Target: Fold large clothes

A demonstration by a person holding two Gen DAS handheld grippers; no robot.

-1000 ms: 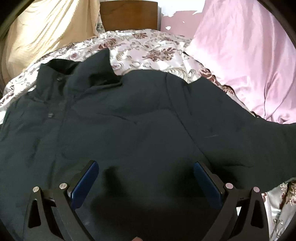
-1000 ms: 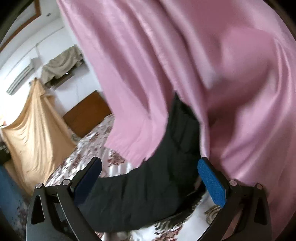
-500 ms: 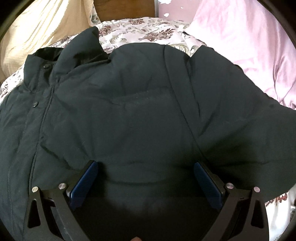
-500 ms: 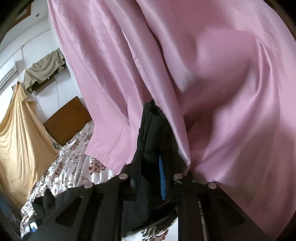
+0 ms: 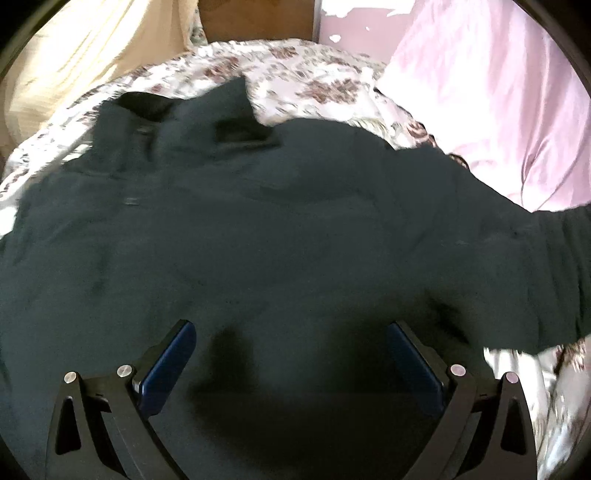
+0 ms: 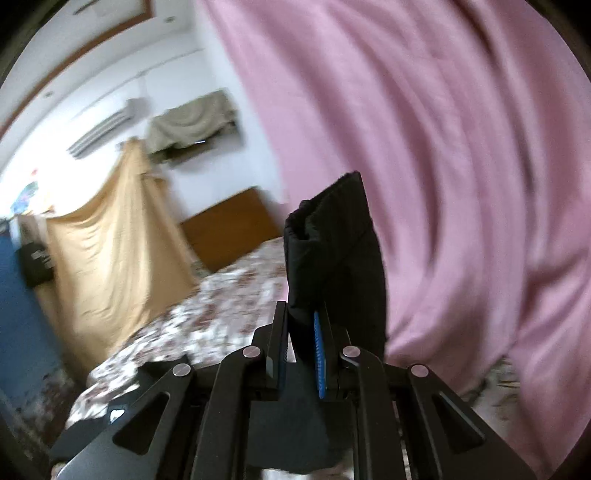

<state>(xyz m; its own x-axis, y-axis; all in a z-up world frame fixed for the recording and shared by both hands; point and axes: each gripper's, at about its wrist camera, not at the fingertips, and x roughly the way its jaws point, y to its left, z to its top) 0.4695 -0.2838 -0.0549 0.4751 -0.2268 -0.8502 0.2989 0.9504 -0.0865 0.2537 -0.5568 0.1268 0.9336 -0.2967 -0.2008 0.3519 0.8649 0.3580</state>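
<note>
1. Left wrist view: the dark jacket [image 5: 266,229] lies spread across the bed [image 5: 314,81], which carries a floral cover. Collar end lies toward the wooden headboard [image 5: 258,18]. One sleeve [image 5: 535,266] runs off to the right edge of the picture, past the pink curtain [image 5: 498,103].
2. Left wrist view: the left claw [image 5: 291,365] stands with its jaws wide apart above the jacket body, nothing between the blue pads [image 5: 168,363]. Contact with the cloth cannot be confirmed.
3. Right wrist view: the right claw [image 6: 301,349] is clamped on the sleeve cuff [image 6: 332,251], which stands up between the jaws against the pink curtain [image 6: 443,184].
4. Right wrist view: background is blurred; bed [image 6: 221,306], headboard [image 6: 229,229], a tan hanging sheet [image 6: 114,236] and a wall air conditioner [image 6: 101,129] are discernible.
</note>
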